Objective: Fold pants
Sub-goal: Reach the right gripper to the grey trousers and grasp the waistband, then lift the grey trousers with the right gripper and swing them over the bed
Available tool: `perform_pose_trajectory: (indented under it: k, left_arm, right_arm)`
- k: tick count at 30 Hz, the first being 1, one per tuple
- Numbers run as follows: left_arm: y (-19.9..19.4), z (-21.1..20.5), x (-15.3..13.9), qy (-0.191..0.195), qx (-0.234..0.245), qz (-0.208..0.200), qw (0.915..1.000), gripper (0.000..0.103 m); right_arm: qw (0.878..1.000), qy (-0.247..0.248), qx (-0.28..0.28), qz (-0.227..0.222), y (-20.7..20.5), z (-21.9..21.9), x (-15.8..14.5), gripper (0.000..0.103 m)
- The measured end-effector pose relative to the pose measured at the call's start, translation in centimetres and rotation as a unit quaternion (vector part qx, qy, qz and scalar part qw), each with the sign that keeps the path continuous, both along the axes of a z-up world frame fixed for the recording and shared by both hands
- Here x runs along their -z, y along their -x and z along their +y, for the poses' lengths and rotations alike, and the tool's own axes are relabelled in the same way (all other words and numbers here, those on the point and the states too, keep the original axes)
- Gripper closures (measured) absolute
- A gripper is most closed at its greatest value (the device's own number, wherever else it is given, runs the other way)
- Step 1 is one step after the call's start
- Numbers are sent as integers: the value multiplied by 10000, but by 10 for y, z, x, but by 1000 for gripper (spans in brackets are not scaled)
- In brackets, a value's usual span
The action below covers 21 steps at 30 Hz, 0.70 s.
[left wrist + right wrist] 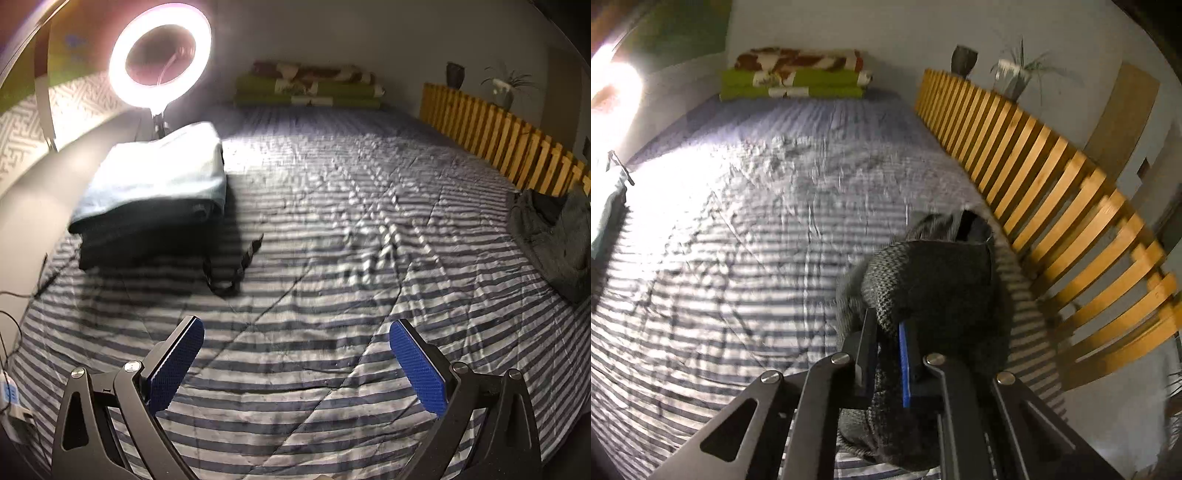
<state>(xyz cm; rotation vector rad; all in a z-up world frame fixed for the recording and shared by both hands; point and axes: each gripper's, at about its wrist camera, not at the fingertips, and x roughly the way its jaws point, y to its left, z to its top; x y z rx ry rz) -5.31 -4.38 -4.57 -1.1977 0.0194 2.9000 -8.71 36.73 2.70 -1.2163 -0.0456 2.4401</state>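
Note:
The grey knitted pants (934, 280) hang bunched from my right gripper (886, 325), whose blue pads are shut on a fold of the cloth just above the striped bedspread (738, 258). In the left wrist view the same grey pants (554, 236) lie crumpled at the bed's right edge. My left gripper (295, 328) hovers over the bedspread (295, 240) with its blue pads (177, 362) wide apart and nothing between them.
A stack of folded clothes, pale blue on dark (155, 192), sits at the left under a bright ring light (160, 55). Folded blankets (798, 74) lie at the far end. A yellow slatted rail (1034, 166) with plant pots (1012, 74) borders the right side.

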Motion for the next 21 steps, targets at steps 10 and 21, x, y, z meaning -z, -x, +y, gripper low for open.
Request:
perform_pose_trajectory:
  k: [10, 21]
  left_arm:
    - [-46, -21, -42, -427, -350, 420, 9976, 4]
    - [-95, -61, -110, -386, -900, 908, 9910, 6]
  right_arm:
    - [9921, 0, -1117, 580, 5, -98, -96, 94]
    - [9508, 558, -2689, 1437, -69, -195, -181, 95]
